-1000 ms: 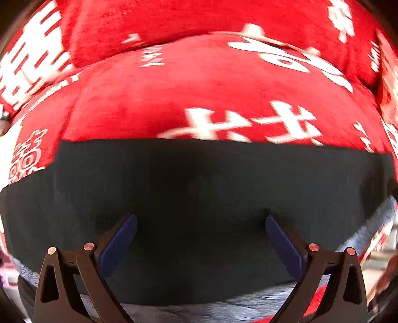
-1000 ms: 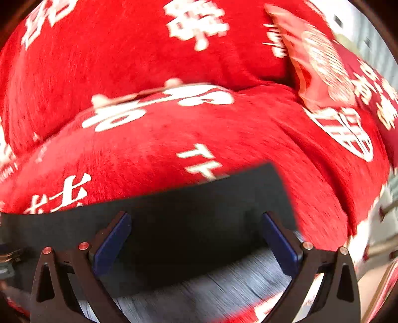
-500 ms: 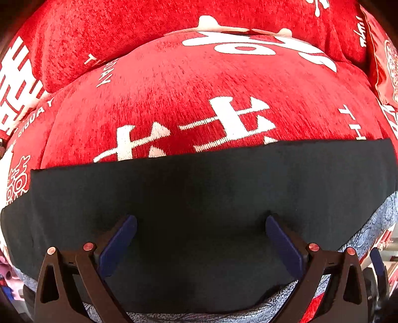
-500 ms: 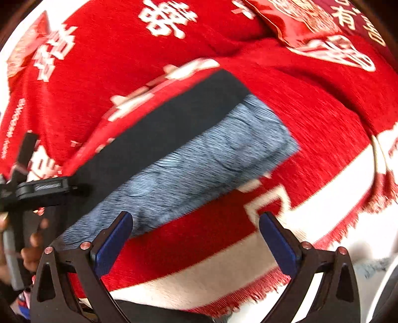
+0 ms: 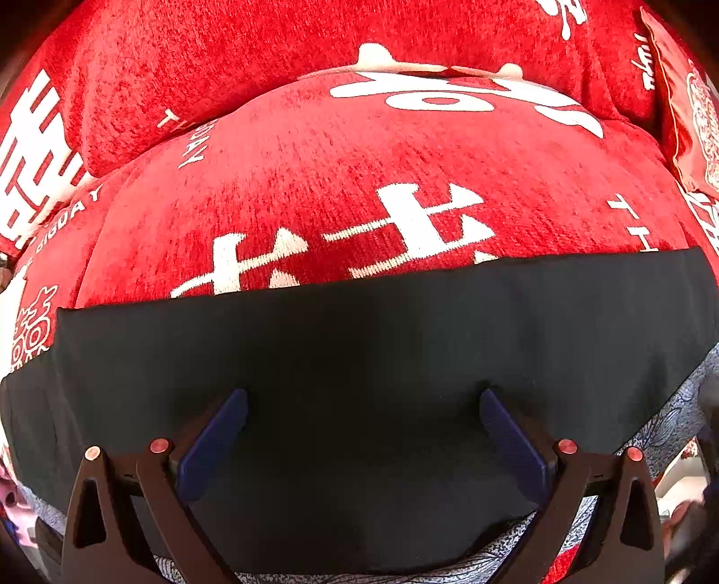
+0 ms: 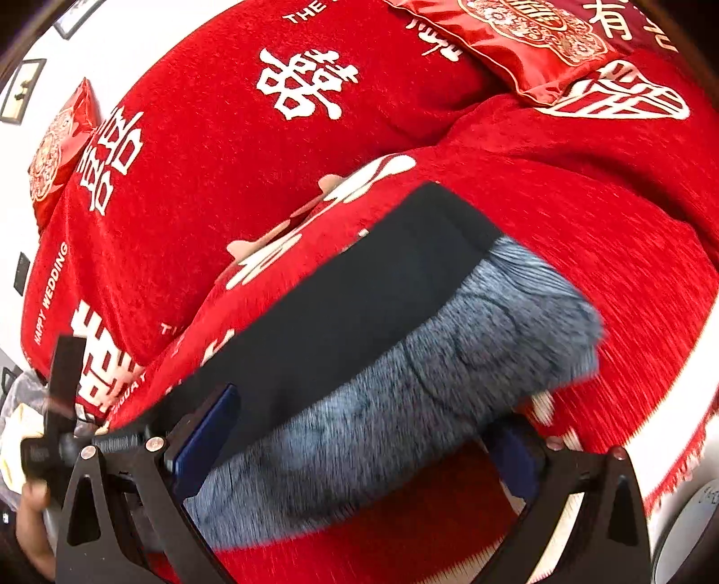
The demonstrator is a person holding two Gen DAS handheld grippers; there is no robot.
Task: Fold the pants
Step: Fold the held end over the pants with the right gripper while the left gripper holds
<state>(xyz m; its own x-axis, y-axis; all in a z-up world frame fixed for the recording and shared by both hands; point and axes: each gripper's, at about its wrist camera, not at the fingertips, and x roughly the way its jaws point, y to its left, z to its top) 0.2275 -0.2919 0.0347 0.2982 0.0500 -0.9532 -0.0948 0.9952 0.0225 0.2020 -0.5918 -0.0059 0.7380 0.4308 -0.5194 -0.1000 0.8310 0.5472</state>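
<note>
The pants lie folded flat on a red sofa cover: a black outer layer with a blue-grey patterned fleece lining showing along the near edge. My left gripper is open just above the black fabric, holding nothing. My right gripper is open, drawn back above the lined end of the pants, holding nothing. The left gripper's tool and the hand holding it show at the left edge of the right wrist view.
The red sofa cover with white characters bulges behind the pants. A red embroidered cushion lies at the back right, another at the far left. The cover's fringed front edge drops off at the lower right.
My right gripper has pulled back and tilted away from the pants, now showing their whole right end. My left gripper has shifted slightly left over the black fabric.
</note>
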